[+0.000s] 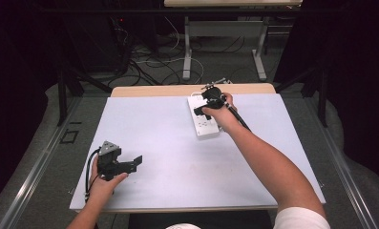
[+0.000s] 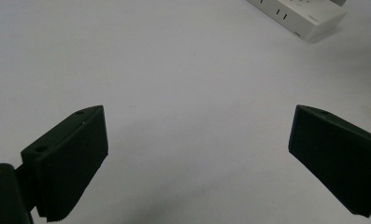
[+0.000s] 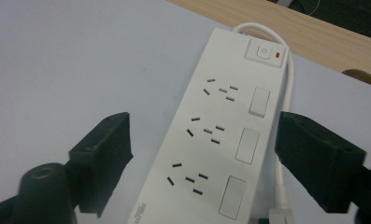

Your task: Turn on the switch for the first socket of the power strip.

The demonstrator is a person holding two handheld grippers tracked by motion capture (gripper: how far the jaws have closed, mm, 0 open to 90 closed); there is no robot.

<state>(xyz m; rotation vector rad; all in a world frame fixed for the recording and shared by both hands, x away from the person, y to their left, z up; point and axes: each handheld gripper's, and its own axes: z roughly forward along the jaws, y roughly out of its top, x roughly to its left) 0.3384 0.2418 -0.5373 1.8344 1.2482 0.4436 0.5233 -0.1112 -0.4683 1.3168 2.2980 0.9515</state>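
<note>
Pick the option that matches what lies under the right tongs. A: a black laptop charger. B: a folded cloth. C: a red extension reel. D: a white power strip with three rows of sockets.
D: in the right gripper view the white power strip lies between and below the open right tongs, three socket rows showing.

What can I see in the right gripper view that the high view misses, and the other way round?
Right gripper view alone: the power strip's sockets, its switch with a red light, and its white cord. High view alone: the person's forearms, the left gripper near the table's front corner, and cables on the floor behind. Both show the strip, table and open right gripper.
</note>
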